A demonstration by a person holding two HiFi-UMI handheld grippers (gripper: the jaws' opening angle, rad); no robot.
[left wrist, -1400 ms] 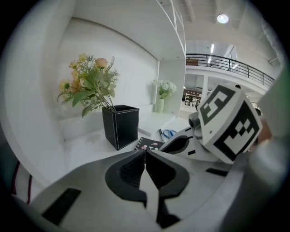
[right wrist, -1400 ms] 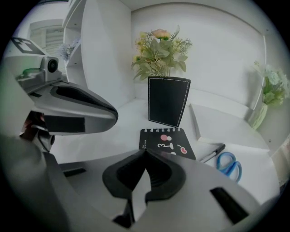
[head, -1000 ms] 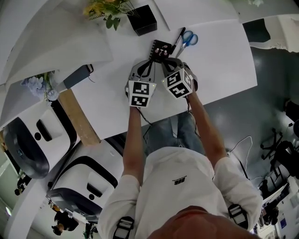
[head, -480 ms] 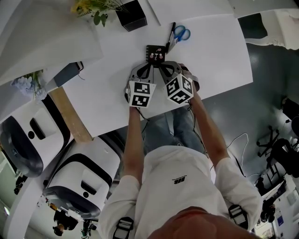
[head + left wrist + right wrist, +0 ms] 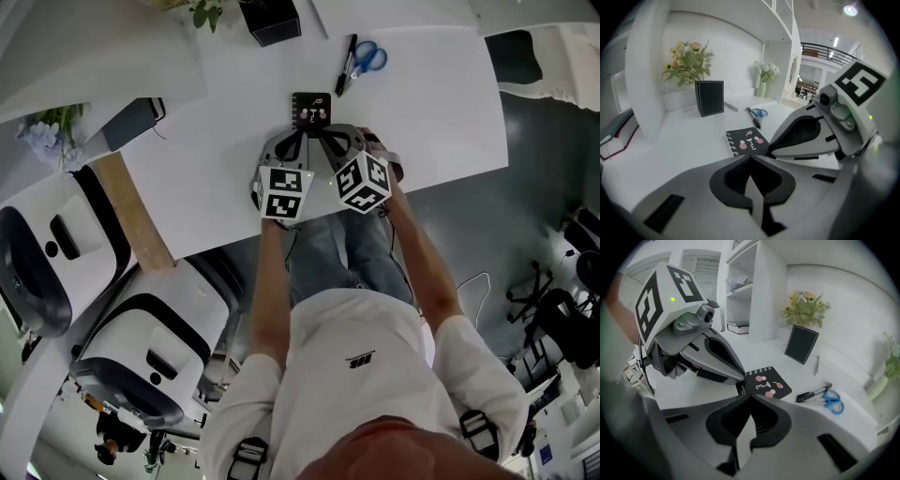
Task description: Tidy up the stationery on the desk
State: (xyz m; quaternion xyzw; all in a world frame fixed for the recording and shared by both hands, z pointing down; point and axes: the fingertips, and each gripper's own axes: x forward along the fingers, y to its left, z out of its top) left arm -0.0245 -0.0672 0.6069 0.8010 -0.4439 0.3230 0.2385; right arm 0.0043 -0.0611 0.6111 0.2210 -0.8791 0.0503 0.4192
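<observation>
A small black spiral notebook (image 5: 311,108) with a cartoon face lies flat on the white desk (image 5: 431,112). My left gripper (image 5: 302,134) and right gripper (image 5: 326,134) point down at its near edge, side by side, both shut with nothing between the jaws. In the left gripper view the notebook (image 5: 746,140) lies just past the left gripper (image 5: 749,158). In the right gripper view the notebook (image 5: 768,384) lies beyond the right gripper (image 5: 750,397). Whether the tips touch it I cannot tell. A black pen (image 5: 345,66) and blue-handled scissors (image 5: 370,56) lie together farther back.
A black box (image 5: 270,21) stands at the back by a bunch of flowers (image 5: 689,63). A book (image 5: 614,138) lies in the shelf nook at the left. White-and-black machines (image 5: 37,262) stand off the desk's left end.
The notebook now lies farther from the pen and scissors, nearer the desk's front edge. Both grippers have drawn back with it, and the right one has rolled.
</observation>
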